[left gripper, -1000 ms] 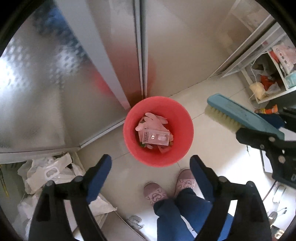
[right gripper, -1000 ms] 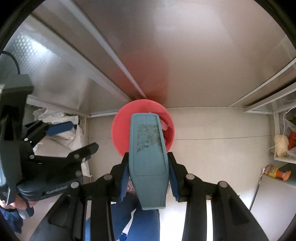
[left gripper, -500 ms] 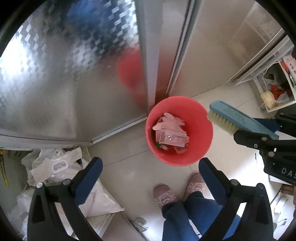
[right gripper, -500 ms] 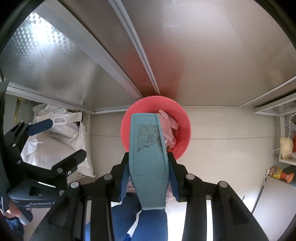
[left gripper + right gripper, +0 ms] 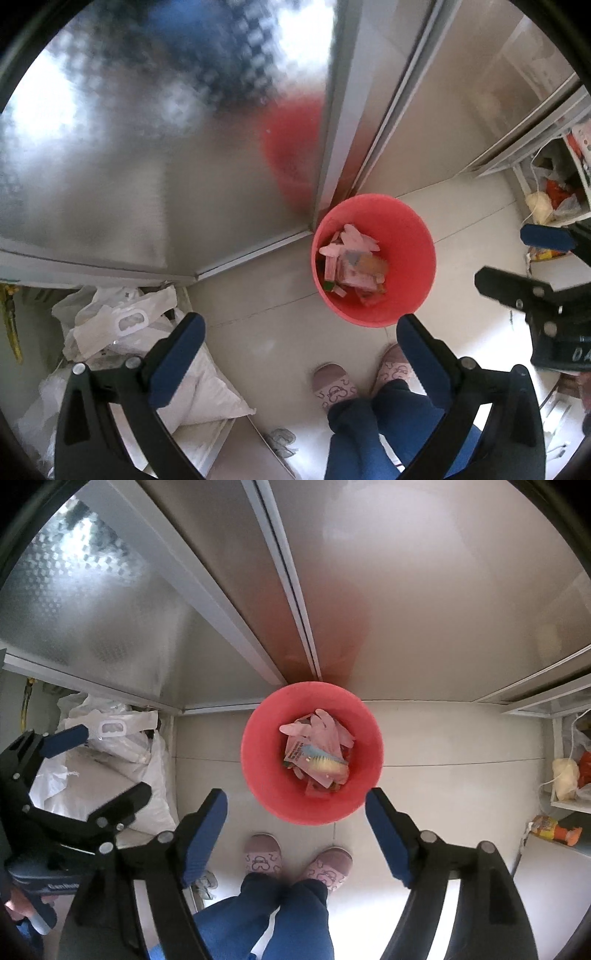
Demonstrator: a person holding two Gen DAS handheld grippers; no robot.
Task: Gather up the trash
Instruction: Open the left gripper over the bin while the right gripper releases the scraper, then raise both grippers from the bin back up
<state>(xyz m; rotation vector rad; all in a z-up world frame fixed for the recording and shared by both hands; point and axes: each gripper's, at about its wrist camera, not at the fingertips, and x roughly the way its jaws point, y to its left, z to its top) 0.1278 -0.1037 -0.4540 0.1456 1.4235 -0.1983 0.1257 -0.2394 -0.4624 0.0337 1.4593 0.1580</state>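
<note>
A red bucket [image 5: 258, 775] stands on the pale tiled floor against a metal sliding door; it also shows in the left wrist view [image 5: 413, 258]. Inside it lie pink gloves [image 5: 328, 727], wrappers and a teal scrub brush [image 5: 325, 762] with pale bristles. My right gripper [image 5: 295, 823] is open and empty, held high above the bucket's near side. My left gripper [image 5: 299, 347] is open and empty, above the floor to the bucket's left. Each gripper shows at the edge of the other's view.
The person's pink slippers [image 5: 295, 860] and blue trousers stand just before the bucket. White plastic bags [image 5: 122, 321] are piled at the left. A shelf with clutter [image 5: 554, 192] is at the right, and an orange toy [image 5: 554, 829] lies on the floor.
My right gripper has opened and let go of the teal brush, which now lies in the red bucket. My left gripper has drifted left, so the bucket sits further right in its view.
</note>
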